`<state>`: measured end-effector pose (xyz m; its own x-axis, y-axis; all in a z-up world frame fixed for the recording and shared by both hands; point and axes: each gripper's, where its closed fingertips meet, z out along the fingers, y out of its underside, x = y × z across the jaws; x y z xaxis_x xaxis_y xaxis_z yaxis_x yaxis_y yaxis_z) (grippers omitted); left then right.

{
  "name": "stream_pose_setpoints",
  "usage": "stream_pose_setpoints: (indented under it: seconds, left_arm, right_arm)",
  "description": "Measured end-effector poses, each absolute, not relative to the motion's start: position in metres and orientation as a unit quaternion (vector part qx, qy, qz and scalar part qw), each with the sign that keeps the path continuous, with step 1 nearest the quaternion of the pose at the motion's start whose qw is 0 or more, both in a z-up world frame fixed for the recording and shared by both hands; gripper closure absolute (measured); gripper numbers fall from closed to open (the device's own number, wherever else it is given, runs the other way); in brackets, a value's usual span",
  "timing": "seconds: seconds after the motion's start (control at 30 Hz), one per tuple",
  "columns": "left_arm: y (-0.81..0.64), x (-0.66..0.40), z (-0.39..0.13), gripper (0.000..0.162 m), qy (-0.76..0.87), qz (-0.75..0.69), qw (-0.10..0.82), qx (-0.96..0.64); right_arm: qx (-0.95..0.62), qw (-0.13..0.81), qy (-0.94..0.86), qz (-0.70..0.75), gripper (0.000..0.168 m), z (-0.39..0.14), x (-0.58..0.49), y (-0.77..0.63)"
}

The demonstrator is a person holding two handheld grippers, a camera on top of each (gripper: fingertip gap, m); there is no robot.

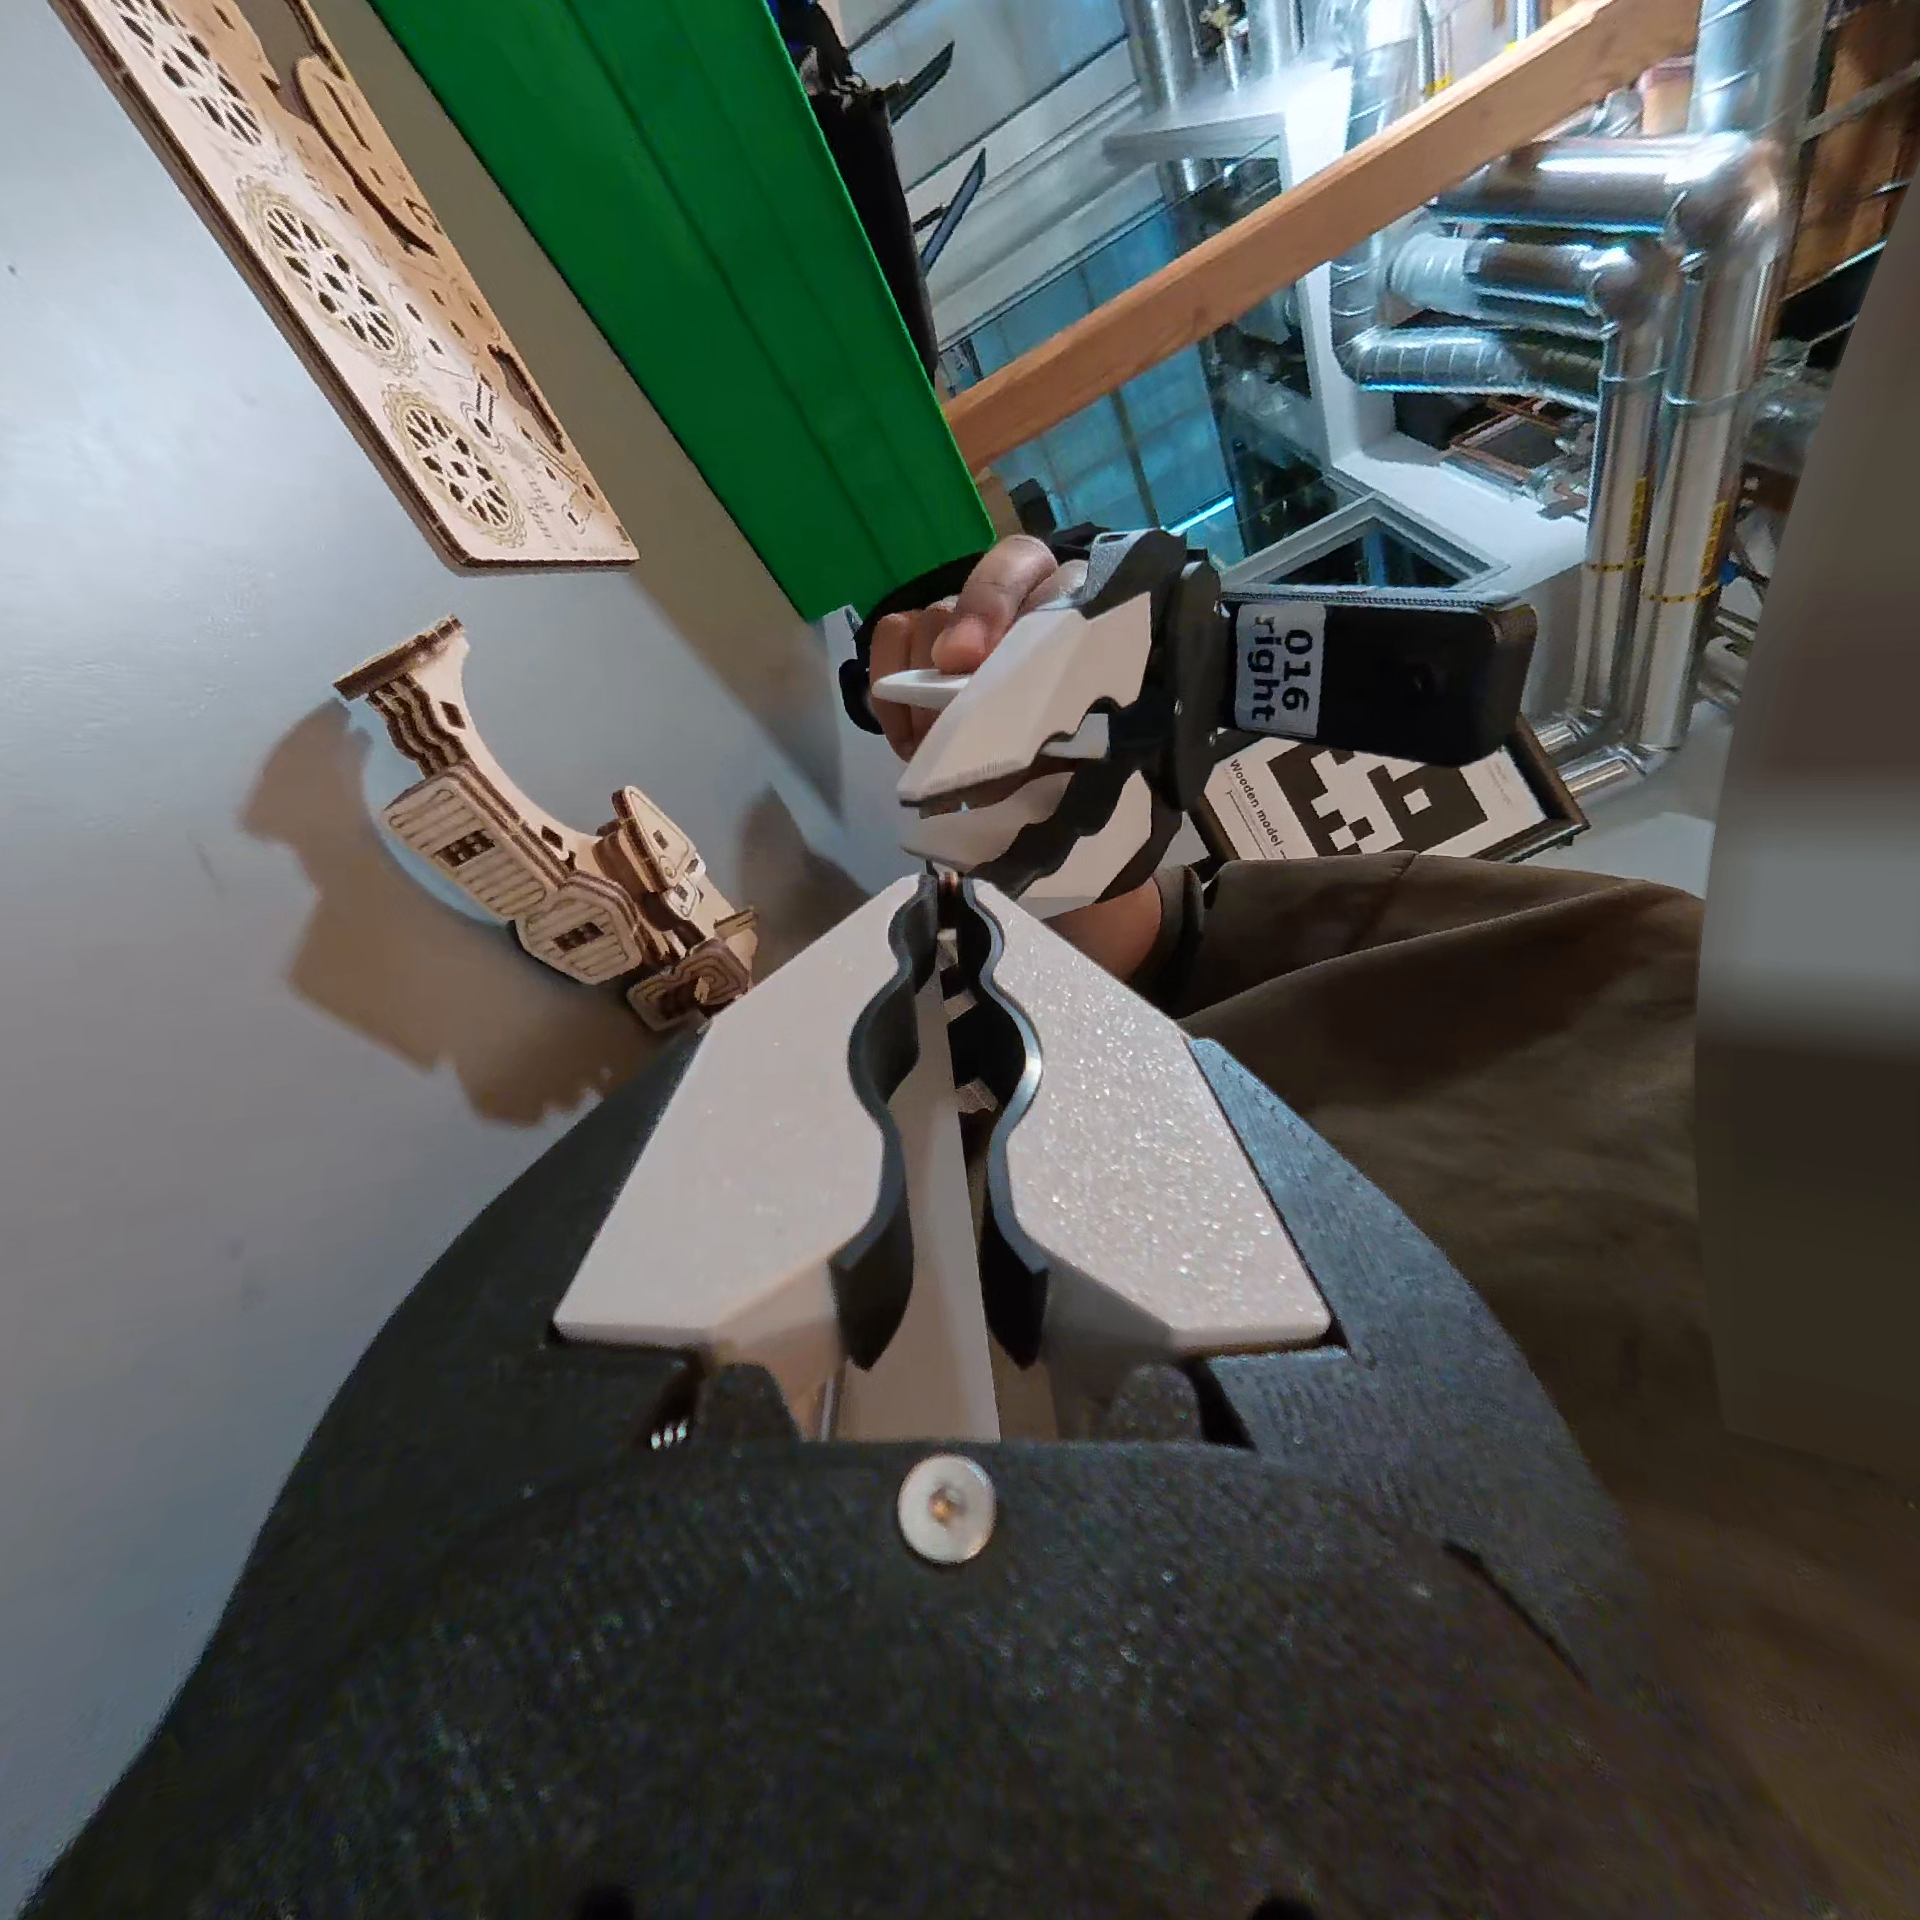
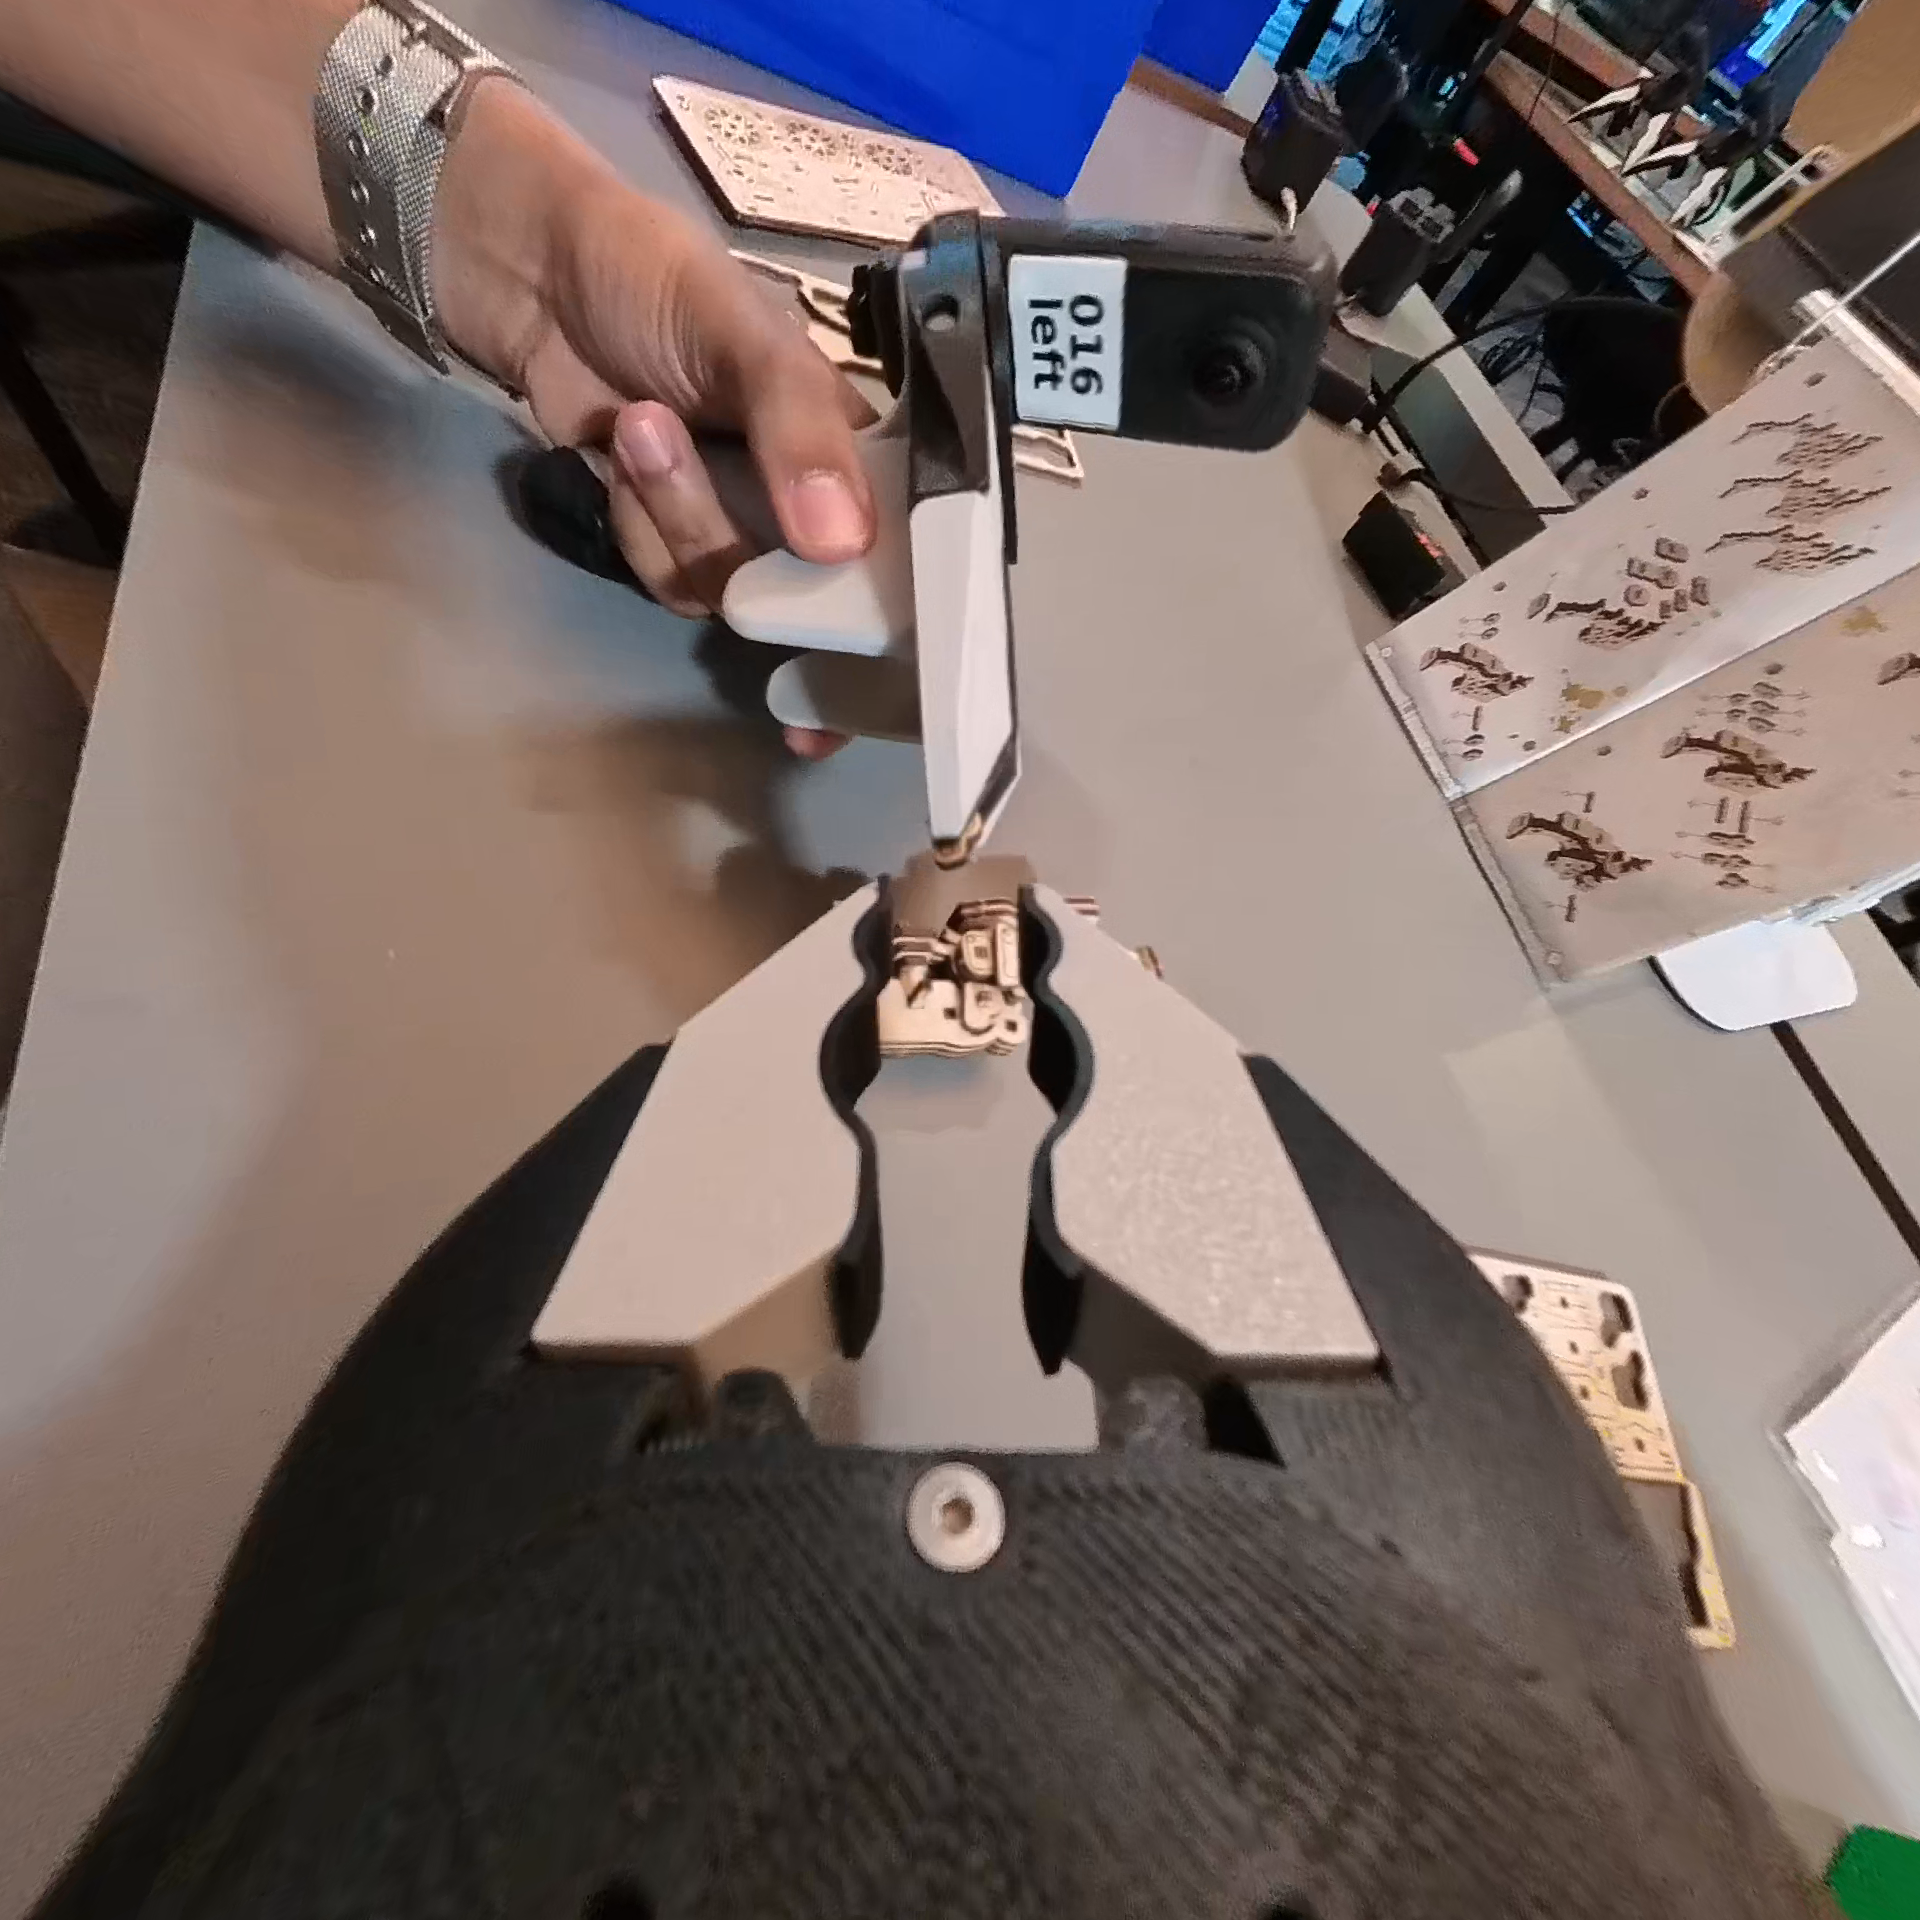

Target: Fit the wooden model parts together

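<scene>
Our right gripper (image 2: 956,914) pinches the wooden assembly (image 2: 951,987) above the table (image 2: 312,831). Our left gripper (image 1: 940,894) nips a small wooden piece (image 2: 948,854) at its top. We should align squarely and press gently.

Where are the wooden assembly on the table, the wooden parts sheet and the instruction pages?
wooden assembly (image 1: 540,862), left wrist view, its slatted body.
wooden parts sheet (image 1: 343,281), left wrist view, its middle.
instruction pages (image 2: 1683,717), right wrist view, the printed face.

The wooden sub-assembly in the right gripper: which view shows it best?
Right wrist view: the wooden sub-assembly sits clamped between the right gripper fingertips, with layers visible. The left wrist view shows almost none of it, only the right gripper side-on.
</scene>
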<state>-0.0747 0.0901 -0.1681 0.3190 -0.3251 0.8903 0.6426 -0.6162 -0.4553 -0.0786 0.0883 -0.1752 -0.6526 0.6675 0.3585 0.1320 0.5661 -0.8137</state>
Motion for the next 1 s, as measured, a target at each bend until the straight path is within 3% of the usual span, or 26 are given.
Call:
stream_pose_setpoints:
  seconds: [0.27,0.6,1.0]
  left_arm:
    - [0.089,-0.071,-0.169,0.161,-0.112,-0.581,0.415,-0.691]
    - [0.09,-0.073,-0.169,0.161,-0.12,-0.583,0.413,-0.69]
    - [0.093,-0.08,-0.169,0.157,-0.139,-0.573,0.427,-0.685]
  right_arm:
    - [-0.232,0.357,-0.826,0.368,0.165,-0.181,-0.082,0.082]
    - [-0.237,0.362,-0.816,0.384,0.159,-0.174,-0.082,0.083]
    - [-0.261,0.373,-0.804,0.381,0.164,-0.169,-0.088,0.091]
